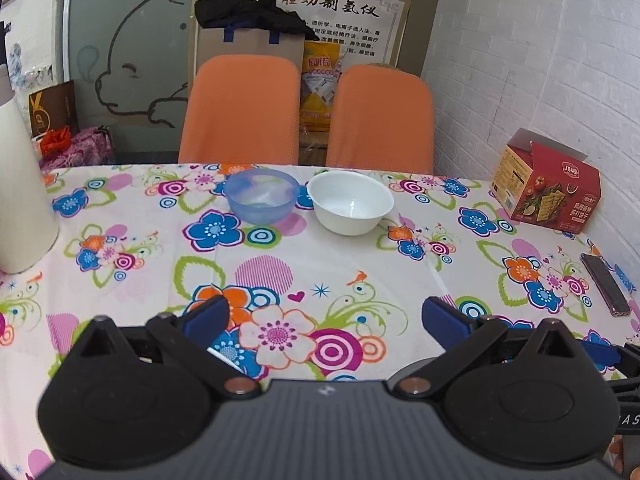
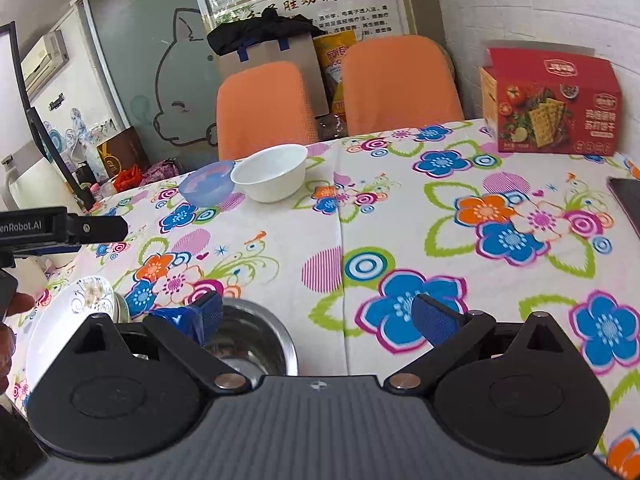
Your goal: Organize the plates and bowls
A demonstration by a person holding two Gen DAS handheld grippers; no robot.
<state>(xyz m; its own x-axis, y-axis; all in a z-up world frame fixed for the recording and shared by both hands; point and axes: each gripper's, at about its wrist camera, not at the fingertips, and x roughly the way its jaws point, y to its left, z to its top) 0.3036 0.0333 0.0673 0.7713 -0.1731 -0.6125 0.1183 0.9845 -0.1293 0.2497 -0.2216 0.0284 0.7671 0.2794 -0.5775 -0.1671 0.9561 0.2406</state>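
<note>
right gripper (image 2: 316, 316): fingers spread wide, empty, over the table's near edge.
steel bowl (image 2: 256, 340): just below it, mouth up; likely light, stiff, slippery; pinch the rim.
patterned plate (image 2: 76, 312): near-left, tilted on something; probably fragile.
left gripper (image 1: 326, 314): spread wide, empty.
blue bowl (image 1: 261, 200), white bowl (image 1: 350, 201): far edge, side by side, upright, round, no long axis.

Open path: bare tablecloth (image 1: 340, 264) mid-table.
Far edge: blue bowl (image 1: 261, 196) beside white bowl (image 1: 350, 202).
Right side: cracker box (image 1: 546, 182), phone (image 1: 605, 284).
</note>
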